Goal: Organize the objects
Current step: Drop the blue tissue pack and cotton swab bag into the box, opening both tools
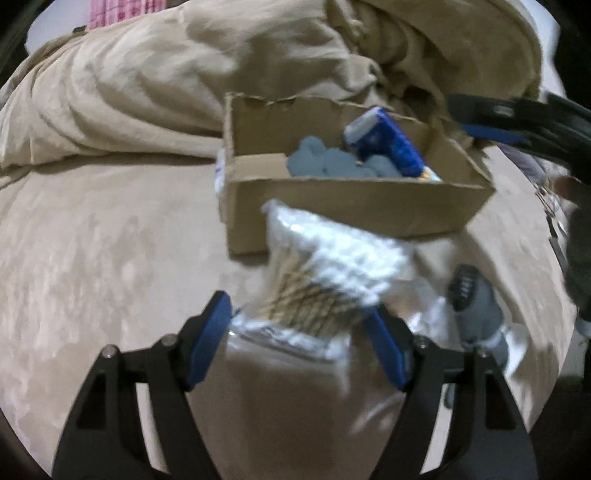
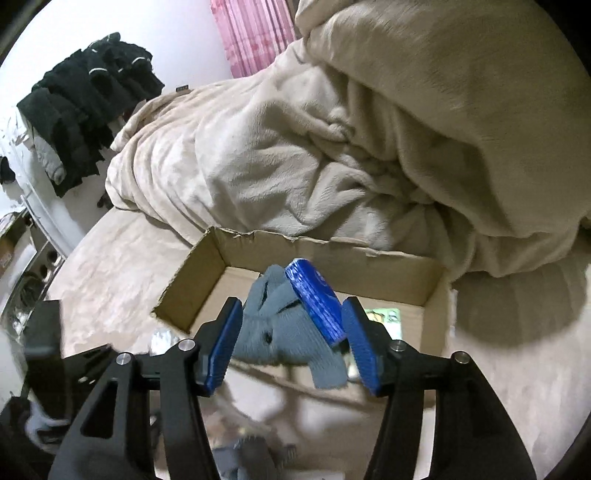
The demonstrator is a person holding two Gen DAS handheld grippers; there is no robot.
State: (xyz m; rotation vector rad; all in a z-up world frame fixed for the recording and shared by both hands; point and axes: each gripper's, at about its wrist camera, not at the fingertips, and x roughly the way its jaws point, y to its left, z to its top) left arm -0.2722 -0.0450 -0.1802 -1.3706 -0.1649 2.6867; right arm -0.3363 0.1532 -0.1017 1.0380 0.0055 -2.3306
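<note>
The clear bag of cotton swabs (image 1: 325,280) was pinched at its lower edge by the left gripper (image 1: 299,332), in front of the cardboard box (image 1: 351,206), probably so it could go in next. Inside the box lay a grey knit glove (image 1: 332,164) and a blue tube (image 1: 388,140). The right gripper (image 2: 291,332) hovered above the box with its jaws spread, holding nothing. The box stood on a beige bed sheet (image 1: 110,240), before a crumpled beige duvet (image 2: 295,147); behind it hung a pink curtain (image 2: 255,33).
</note>
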